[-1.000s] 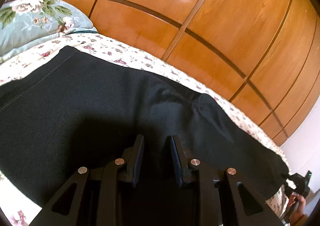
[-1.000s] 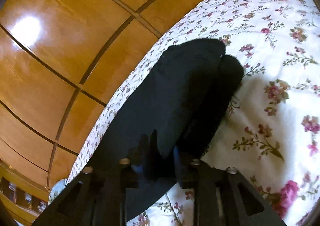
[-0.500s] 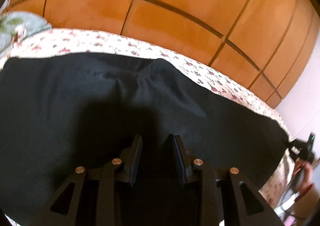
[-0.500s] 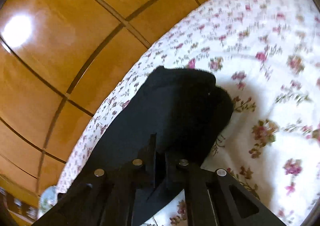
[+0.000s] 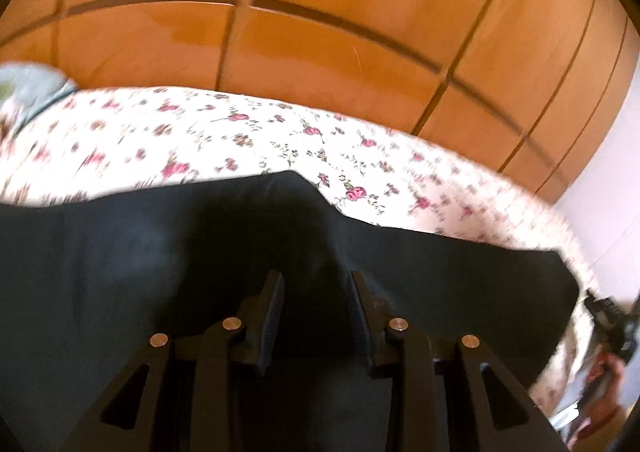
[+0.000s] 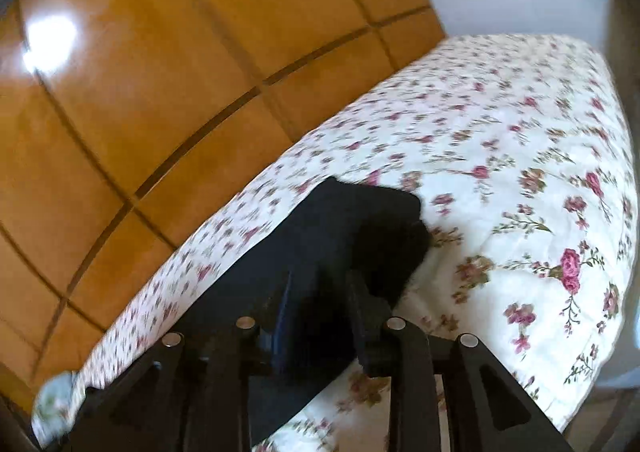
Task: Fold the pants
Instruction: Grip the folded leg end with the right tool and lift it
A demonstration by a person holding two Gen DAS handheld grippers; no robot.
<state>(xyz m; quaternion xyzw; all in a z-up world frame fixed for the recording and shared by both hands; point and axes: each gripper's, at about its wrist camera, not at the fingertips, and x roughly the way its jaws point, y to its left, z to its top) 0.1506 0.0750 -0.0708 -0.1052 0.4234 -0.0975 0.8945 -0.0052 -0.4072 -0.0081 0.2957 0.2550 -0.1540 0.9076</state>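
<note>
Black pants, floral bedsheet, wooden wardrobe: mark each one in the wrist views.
black pants (image 5: 140, 272): left wrist view, flat cloth left of the fingers.
floral bedsheet (image 6: 520, 155): right wrist view, bare top right of the pants.
wooden wardrobe (image 5: 340, 51): left wrist view, panel behind the bed.

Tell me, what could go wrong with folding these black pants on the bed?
The right gripper has the pants leg end between its opening jaws, so the cloth could slip out. The left gripper is opening too, with pants under it and nothing clearly pinched, so that side may stay behind and bunch. The pants lie near the bed edge by the wooden wall and might slide off.
</note>
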